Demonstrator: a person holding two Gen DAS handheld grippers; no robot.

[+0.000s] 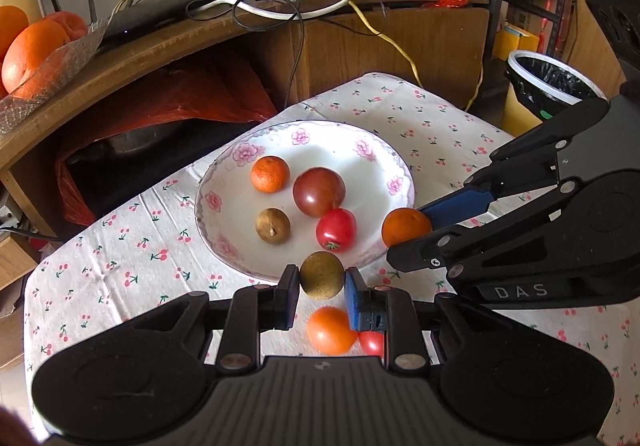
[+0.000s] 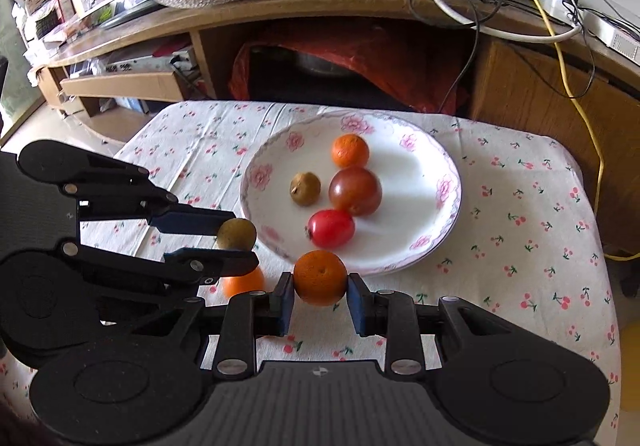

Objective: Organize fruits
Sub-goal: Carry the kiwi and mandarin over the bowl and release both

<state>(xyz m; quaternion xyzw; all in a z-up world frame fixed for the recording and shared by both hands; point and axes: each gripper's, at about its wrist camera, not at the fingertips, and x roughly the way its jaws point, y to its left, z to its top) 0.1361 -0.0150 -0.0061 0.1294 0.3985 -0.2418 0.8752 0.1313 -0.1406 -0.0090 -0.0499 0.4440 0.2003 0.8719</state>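
While left gripper (image 1: 322,280) clamps longan (image 1: 322,275), right gripper (image 2: 320,292) pinches tangerine (image 2: 320,277)

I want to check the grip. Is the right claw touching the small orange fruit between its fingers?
Touching. In the right wrist view, both blue pads of the right claw press against the sides of the small orange fruit, with no gap on either side.

The left gripper (image 1: 322,280) reaches forward toward twelve o'clock, its two fingers closed on a small brown fruit (image 1: 322,275) pinched between the blue pads. The right gripper (image 2: 320,286) points likewise toward twelve o'clock, clamped on a small orange (image 2: 320,278). From the left wrist, the right gripper sits at about three o'clock, angled toward ten.
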